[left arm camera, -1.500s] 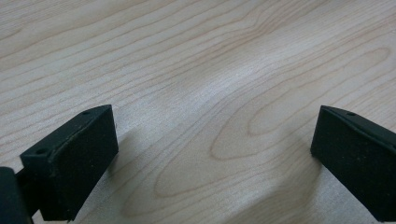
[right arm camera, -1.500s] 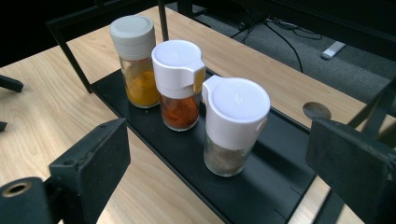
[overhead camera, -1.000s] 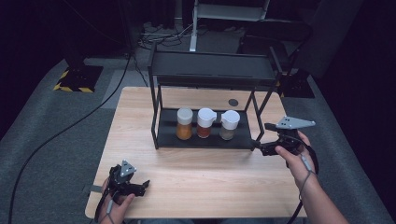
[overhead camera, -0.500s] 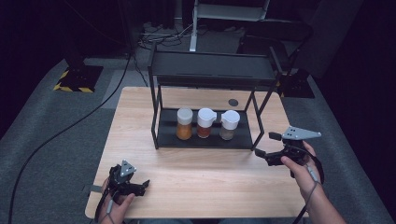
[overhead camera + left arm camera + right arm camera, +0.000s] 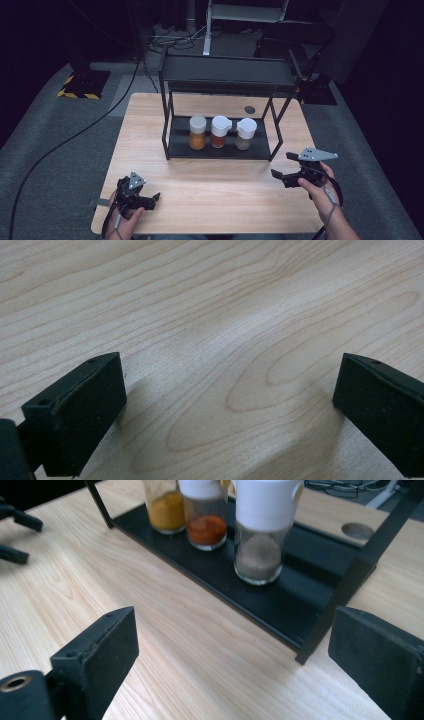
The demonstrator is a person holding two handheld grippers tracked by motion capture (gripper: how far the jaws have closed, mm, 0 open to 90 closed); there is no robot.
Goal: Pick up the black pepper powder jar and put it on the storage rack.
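Three spice jars with white caps stand in a row on the lower shelf of a black wire rack [image 5: 226, 74]: an orange one [image 5: 197, 133], a red one [image 5: 219, 132] and a grey-brown one [image 5: 245, 134]. My right gripper [image 5: 283, 165] hovers open just off the rack's front right leg, pointing at the jars; its view has the grey-brown jar [image 5: 260, 535] nearest, then the red jar [image 5: 206, 517] and the orange jar [image 5: 165, 505]. My left gripper [image 5: 151, 198] rests open near the table's front left corner, jaws wide over bare wood [image 5: 227, 405].
The wooden table [image 5: 145, 130] has a round cable hole [image 5: 249, 109] behind the rack. The rack's top shelf overhangs the jars. Cables and stands lie on the grey floor beyond the table. The left gripper [image 5: 15, 535] appears far off in the right gripper view.
My right gripper has drawn back from the rack's right end toward the near edge of the table, still open. The left gripper has stayed put.
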